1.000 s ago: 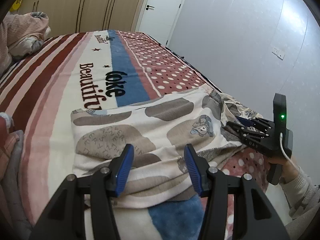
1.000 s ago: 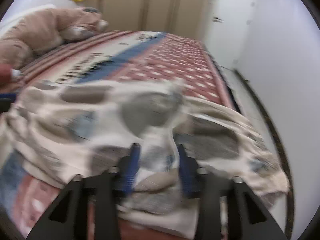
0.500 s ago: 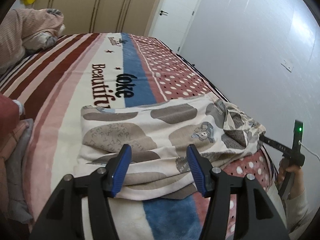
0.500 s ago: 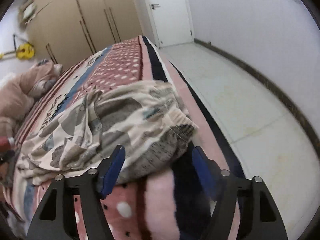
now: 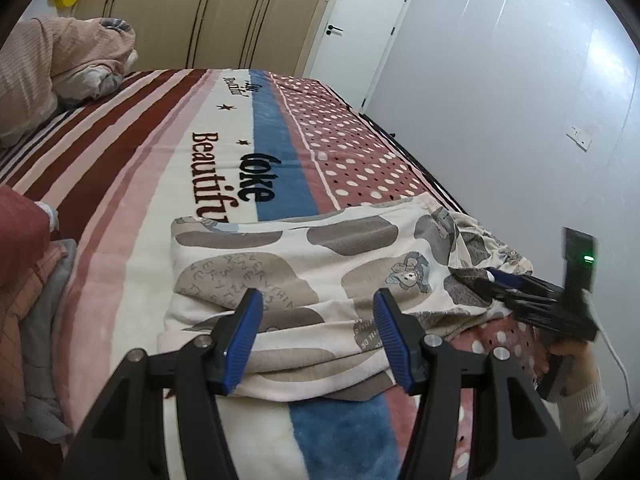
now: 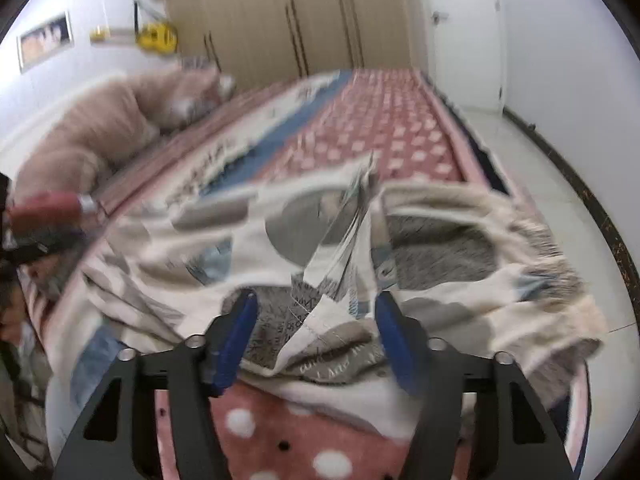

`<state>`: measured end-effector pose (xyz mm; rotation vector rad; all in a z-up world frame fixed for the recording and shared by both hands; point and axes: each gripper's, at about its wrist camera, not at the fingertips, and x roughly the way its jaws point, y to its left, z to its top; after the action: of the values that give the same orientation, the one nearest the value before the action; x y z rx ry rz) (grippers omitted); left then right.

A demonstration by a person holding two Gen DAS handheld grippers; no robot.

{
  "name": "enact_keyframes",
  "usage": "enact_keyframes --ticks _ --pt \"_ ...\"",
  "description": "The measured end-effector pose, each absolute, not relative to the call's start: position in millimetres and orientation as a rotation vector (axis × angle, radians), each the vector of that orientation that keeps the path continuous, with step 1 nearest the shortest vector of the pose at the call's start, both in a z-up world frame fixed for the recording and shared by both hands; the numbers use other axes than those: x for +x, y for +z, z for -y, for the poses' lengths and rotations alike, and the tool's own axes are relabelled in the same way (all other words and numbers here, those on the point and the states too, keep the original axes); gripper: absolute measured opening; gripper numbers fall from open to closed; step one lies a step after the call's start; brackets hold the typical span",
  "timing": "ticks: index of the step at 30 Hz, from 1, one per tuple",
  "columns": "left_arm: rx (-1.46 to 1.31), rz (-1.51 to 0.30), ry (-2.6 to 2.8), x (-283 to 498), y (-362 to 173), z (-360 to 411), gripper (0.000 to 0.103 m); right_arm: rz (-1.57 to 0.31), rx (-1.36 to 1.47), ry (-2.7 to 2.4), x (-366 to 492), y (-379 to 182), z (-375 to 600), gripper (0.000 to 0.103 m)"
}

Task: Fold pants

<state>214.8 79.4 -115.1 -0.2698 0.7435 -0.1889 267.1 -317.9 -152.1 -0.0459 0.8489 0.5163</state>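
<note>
Cream pants (image 5: 304, 276) with grey-brown blotches lie folded lengthwise across the near end of the bed. My left gripper (image 5: 318, 336) is open and empty, hovering just above their near edge. My right gripper (image 6: 314, 336) is open, its blue fingers on either side of a raised fold at the bunched waist end (image 6: 460, 264). It also shows in the left wrist view (image 5: 516, 290), at the pants' right end by the bed's edge. The right wrist view is blurred.
The bed carries a striped and polka-dot blanket (image 5: 224, 152). A pink quilt (image 5: 60, 64) is piled at the far left. Red and grey clothes (image 5: 28, 280) lie at the left. The bed's right edge (image 6: 480, 160) drops to the tiled floor; wardrobe and door stand behind.
My right gripper swung away to the bed's edge, then came back to the waist end and now stands open around a fold. My left gripper stayed open and barely moved.
</note>
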Motion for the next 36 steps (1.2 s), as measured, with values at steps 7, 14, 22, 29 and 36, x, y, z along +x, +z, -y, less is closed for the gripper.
enact_keyframes --ticks 7,14,22,29,36 --pt "-0.283 -0.746 -0.196 217.5 -118.1 -82.5 0.053 -0.844 -0.093 0.415 260.9 -151.3 331.2 0.003" --pt "-0.278 -0.757 -0.206 216.7 -117.4 -79.4 0.053 -0.876 0.031 0.326 251.5 -159.0 370.6 0.003" --pt "-0.279 -0.737 -0.192 215.0 -109.7 -81.0 0.053 -0.84 0.234 0.168 230.5 -144.3 432.9 0.059" --pt "-0.313 -0.715 -0.127 208.9 -108.8 -102.0 0.055 -0.823 0.424 0.199 256.2 -167.1 450.4 0.073" --pt "-0.349 -0.701 -0.079 203.4 -114.5 -131.3 0.055 -0.755 0.34 0.145 286.0 -155.5 425.5 0.006"
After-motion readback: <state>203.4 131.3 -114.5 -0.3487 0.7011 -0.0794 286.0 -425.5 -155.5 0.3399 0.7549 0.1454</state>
